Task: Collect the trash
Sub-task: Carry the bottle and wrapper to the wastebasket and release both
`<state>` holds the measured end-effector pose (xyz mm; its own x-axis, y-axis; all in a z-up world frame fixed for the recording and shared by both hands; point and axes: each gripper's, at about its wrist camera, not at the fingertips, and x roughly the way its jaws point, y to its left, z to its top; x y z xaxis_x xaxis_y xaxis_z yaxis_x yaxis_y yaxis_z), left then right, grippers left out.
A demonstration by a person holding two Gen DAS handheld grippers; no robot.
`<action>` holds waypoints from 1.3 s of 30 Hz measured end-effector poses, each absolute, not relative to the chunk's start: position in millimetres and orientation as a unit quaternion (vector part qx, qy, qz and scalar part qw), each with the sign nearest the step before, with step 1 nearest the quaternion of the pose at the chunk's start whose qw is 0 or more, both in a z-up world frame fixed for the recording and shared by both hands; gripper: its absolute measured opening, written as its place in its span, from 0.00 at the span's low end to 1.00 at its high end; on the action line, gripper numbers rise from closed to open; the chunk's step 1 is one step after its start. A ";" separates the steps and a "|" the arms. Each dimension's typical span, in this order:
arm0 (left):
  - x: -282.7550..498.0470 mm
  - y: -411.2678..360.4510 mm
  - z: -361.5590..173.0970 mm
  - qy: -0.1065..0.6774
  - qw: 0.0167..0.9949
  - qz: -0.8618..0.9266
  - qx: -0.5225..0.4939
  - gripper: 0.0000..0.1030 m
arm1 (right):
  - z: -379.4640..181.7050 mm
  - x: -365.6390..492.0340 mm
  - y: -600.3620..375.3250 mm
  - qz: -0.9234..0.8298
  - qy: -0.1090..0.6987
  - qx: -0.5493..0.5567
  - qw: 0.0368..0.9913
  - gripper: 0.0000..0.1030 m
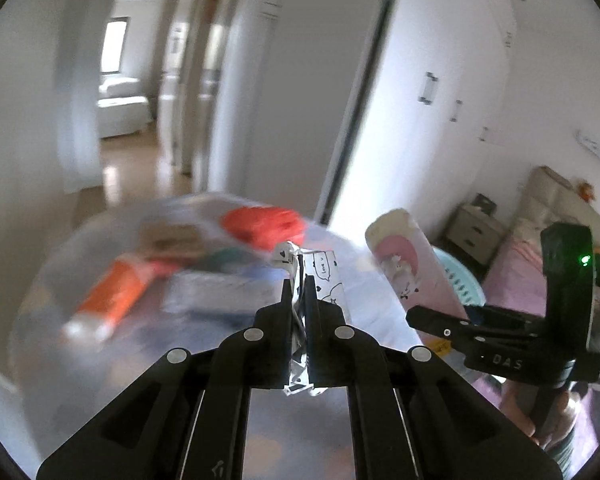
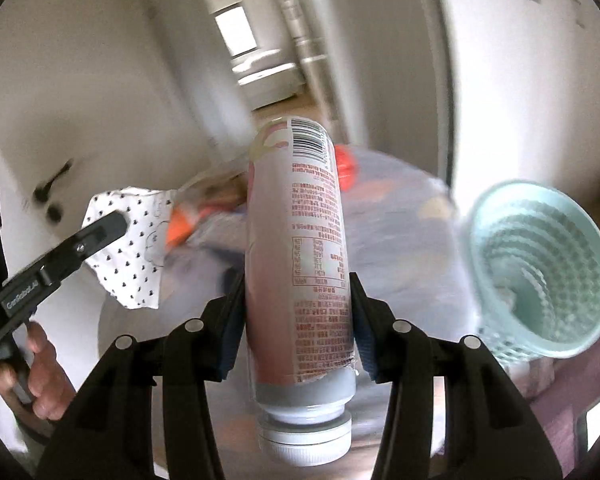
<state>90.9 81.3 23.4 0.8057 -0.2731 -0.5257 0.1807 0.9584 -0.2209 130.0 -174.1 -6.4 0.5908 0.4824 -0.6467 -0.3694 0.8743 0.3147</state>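
My left gripper (image 1: 298, 280) is shut on a white wrapper with small black hearts (image 1: 322, 280); it also shows in the right wrist view (image 2: 130, 248), held up at the left. My right gripper (image 2: 298, 280) is shut on a pink-and-white plastic bottle (image 2: 300, 264) with a white cap nearest the camera; the bottle also shows in the left wrist view (image 1: 404, 256). Both are held in the air above a round table (image 1: 204, 320) with blurred trash: an orange tube (image 1: 112, 300), a red wrapper (image 1: 264, 224), a brown packet (image 1: 172, 240).
A light-blue perforated basket (image 2: 540, 280) stands at the right, beside the table. A bed with pink bedding (image 1: 516, 272) and a nightstand (image 1: 476, 232) are at the right. White cupboards and a hallway lie behind. The person's hand (image 2: 44, 372) holds the left gripper.
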 end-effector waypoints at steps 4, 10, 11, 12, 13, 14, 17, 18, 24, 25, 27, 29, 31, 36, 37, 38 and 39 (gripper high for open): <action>128.8 35.1 26.0 0.293 0.939 -0.164 -0.071 0.03 | -12.3 151.3 -235.6 0.161 0.386 0.130 0.899 0.43; 181.4 -40.6 12.6 0.308 0.929 -0.202 -0.031 0.03 | -36.4 180.1 -309.2 0.039 0.401 0.176 0.898 0.43; 191.1 -54.6 7.2 0.312 0.929 -0.197 -0.015 0.03 | -43.9 185.7 -323.3 0.019 0.410 0.188 0.892 0.43; 202.2 -69.2 -0.2 0.319 0.925 -0.207 -0.009 0.03 | -49.2 189.2 -330.5 0.008 0.415 0.193 0.889 0.43; 208.1 -77.8 -5.3 0.325 0.920 -0.217 -0.011 0.03 | -54.5 193.1 -339.5 -0.005 0.421 0.198 0.885 0.43; 217.5 -90.1 -14.0 0.337 0.914 -0.226 -0.012 0.03 | -57.5 195.9 -346.1 -0.013 0.425 0.201 0.882 0.43; 237.9 -119.3 -38.2 0.368 0.894 -0.255 -0.013 0.03 | -68.8 201.7 -361.9 -0.034 0.441 0.211 0.872 0.43; 244.5 -128.6 -46.7 0.379 0.886 -0.266 -0.012 0.03 | -72.5 203.5 -366.8 -0.038 0.445 0.214 0.869 0.44; 277.1 -159.5 -86.4 0.425 0.863 -0.273 0.002 0.13 | -89.1 221.1 -379.0 -0.056 0.463 0.221 0.857 0.44; 281.1 -162.1 -92.8 0.433 0.860 -0.271 0.004 0.25 | -92.2 223.5 -381.1 -0.057 0.465 0.221 0.855 0.44; 285.0 -164.3 -100.0 0.440 0.858 -0.266 0.002 0.42 | -98.0 225.8 -384.7 -0.057 0.469 0.225 0.852 0.44; 285.6 -160.6 -101.6 0.439 0.859 -0.263 -0.006 0.59 | -101.6 228.7 -389.9 -0.055 0.468 0.229 0.852 0.45; 283.9 -154.8 -99.1 0.433 0.863 -0.261 -0.010 0.61 | -96.4 227.5 -385.4 -0.057 0.464 0.233 0.853 0.45; 266.4 -139.2 -83.5 0.417 0.871 -0.257 -0.016 0.72 | -87.8 226.6 -388.3 -0.052 0.445 0.238 0.861 0.49; 260.6 -132.4 -79.5 0.410 0.875 -0.257 -0.021 0.74 | -86.1 225.0 -388.7 -0.052 0.442 0.237 0.864 0.49; 257.7 -128.3 -74.3 0.407 0.877 -0.256 -0.023 0.74 | -82.1 222.7 -384.2 -0.051 0.440 0.233 0.866 0.49; 253.6 -124.2 -70.9 0.403 0.878 -0.257 -0.025 0.74 | -80.2 219.7 -380.6 -0.048 0.439 0.228 0.868 0.49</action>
<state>253.6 -124.2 -70.9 0.5433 -0.4710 -0.6950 0.4305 0.8670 -0.2510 219.7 -380.6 -80.2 0.6107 0.1165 -0.7832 0.2827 0.8919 0.3531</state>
